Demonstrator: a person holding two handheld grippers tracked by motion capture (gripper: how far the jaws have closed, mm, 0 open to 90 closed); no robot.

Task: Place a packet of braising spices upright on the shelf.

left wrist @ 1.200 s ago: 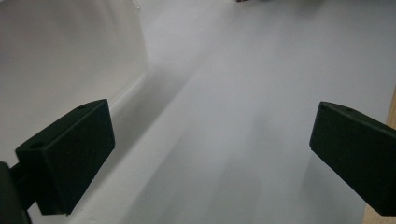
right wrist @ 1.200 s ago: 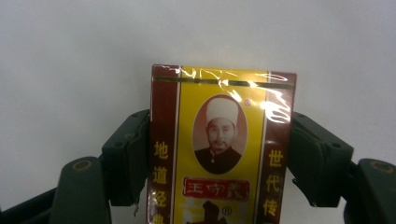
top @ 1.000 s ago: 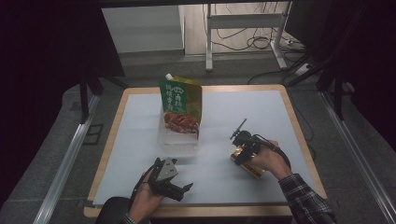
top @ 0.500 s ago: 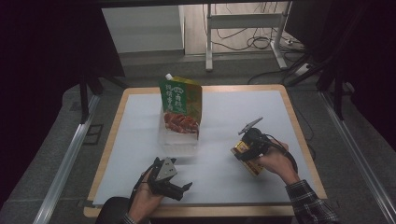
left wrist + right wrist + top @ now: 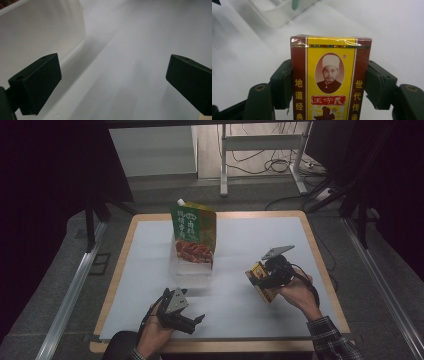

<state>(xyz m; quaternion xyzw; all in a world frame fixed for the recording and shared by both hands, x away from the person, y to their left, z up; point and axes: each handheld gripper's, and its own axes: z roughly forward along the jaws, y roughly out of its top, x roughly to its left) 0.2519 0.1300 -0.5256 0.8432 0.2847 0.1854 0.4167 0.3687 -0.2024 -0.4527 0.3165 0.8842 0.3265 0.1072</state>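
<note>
A yellow and dark-red box (image 5: 262, 281) (image 5: 329, 80) with a portrait on it is clamped between the jaws of my right gripper (image 5: 270, 275) (image 5: 329, 85), held at the right of the white table mat (image 5: 240, 245). A clear plastic tray (image 5: 192, 265) sits at the mat's middle, with a green pouch (image 5: 192, 232) showing red food standing in it. My left gripper (image 5: 192, 322) (image 5: 112, 82) rests low near the mat's front edge, jaws wide apart with nothing between them. The tray's white wall (image 5: 42, 32) lies just ahead and left of it.
The wooden table rim (image 5: 125, 270) frames the mat. Beyond the table stand a metal desk frame (image 5: 260, 150) and floor cables (image 5: 280, 165). Dark curtains flank both sides. Bare mat lies between the two grippers.
My right gripper has tilted and shifted slightly right and toward the front with the box in it. The left gripper has stayed in place.
</note>
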